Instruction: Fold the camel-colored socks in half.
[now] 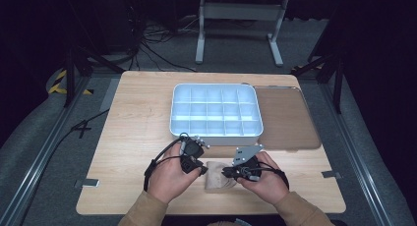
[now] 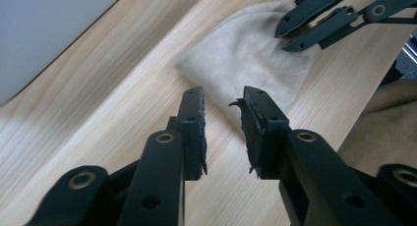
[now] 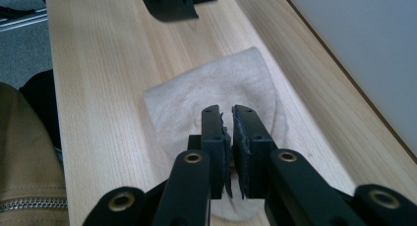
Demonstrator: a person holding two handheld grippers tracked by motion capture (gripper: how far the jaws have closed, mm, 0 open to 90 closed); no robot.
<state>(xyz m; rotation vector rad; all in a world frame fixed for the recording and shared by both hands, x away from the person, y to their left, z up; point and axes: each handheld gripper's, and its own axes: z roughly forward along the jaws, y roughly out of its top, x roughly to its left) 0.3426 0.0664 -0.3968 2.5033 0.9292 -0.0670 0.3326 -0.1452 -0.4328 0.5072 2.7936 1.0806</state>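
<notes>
A small beige cloth (image 1: 219,181) lies flat on the wooden table near its front edge, between my two grippers. My left gripper (image 1: 201,171) is at the cloth's left end. In the left gripper view its tips (image 2: 222,100) stand apart at the rim of the cloth (image 2: 246,59), with the pads pressing on nothing. My right gripper (image 1: 228,173) lies low over the cloth's right end. In the right gripper view its jaws (image 3: 225,113) are almost together above the cloth (image 3: 231,78). Whether fabric is pinched between them I cannot tell.
A white tray (image 1: 215,136) with several small compartments stands just beyond the grippers, its wall close behind them. A brown translucent lid (image 1: 287,118) lies flat to its right. Bare wood (image 1: 133,137) stretches to the left.
</notes>
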